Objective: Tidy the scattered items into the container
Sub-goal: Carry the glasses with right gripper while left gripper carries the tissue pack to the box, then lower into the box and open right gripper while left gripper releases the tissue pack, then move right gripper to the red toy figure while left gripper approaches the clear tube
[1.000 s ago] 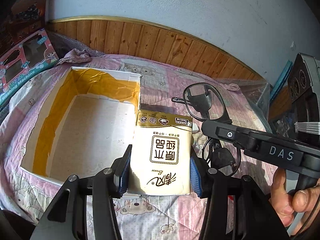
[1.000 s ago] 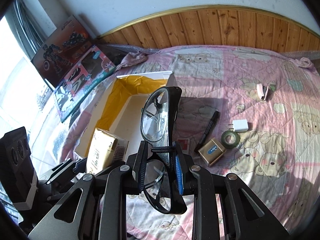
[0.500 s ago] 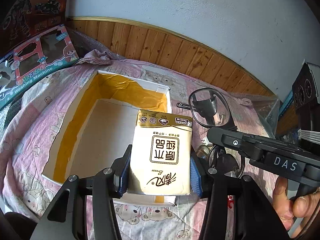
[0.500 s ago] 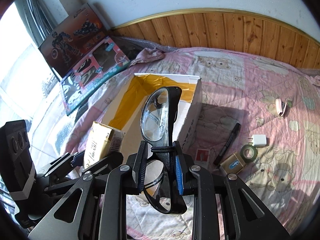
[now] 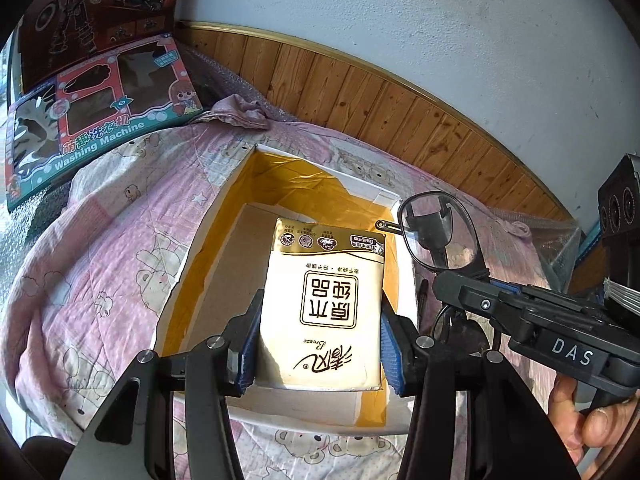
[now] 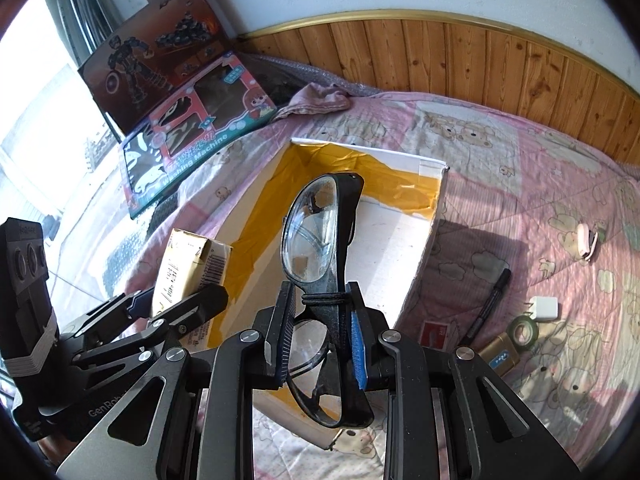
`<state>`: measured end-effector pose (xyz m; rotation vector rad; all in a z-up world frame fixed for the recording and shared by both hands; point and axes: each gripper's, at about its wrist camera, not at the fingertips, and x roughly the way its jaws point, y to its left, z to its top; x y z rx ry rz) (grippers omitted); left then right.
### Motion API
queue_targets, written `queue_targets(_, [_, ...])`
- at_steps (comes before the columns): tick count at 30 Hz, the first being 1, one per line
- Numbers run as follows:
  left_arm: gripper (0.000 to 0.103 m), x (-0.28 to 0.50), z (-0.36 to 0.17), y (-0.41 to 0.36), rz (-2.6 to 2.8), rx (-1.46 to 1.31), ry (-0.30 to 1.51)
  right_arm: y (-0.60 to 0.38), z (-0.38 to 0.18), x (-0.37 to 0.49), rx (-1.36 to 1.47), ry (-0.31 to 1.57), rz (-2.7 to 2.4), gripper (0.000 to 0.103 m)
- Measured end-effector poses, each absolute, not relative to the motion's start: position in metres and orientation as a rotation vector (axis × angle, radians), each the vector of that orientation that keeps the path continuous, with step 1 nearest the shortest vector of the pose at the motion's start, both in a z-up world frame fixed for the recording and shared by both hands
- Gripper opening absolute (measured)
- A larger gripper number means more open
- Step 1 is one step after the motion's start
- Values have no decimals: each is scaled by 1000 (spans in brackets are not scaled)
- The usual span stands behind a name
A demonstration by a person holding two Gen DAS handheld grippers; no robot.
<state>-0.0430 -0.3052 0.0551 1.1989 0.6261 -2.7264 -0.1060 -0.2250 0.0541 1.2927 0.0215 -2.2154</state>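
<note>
Compared with a second ago, the left gripper (image 5: 320, 338), closed on the tissue pack (image 5: 326, 304), and the right gripper (image 6: 320, 340), clamping the glasses (image 6: 320, 240), have moved over the box (image 5: 200, 264).

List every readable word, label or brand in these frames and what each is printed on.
"Washing Machine": toy box.
"Breeze", upside down in the left view: tissue pack; its small print and Chinese characters I cannot read reliably.
"DAS": right tongs.
"GenRob...", cut off: left tongs.
Dark robot box: title too blurred.
</note>
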Motion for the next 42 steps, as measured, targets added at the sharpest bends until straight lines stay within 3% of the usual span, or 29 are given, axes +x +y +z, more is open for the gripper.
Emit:
queue_targets(22, [53, -82, -4, -323, -2607, 1368, 441, -267, -17, -144, 1401, 149, -2200, 30])
queue_targets(27, [62, -80, -5, -330, -2579, 1362, 453, -262, -6, -139, 1352, 126, -2200, 38])
queue_targets(35, [62, -51, 23, -345, -2560, 1257, 539, -223, 35, -102, 1204, -33, -2189, 38])
queue_targets(42, [62, -28, 33, -307, -2607, 1274, 491, -199, 38, -67, 1176, -86, -2139, 38])
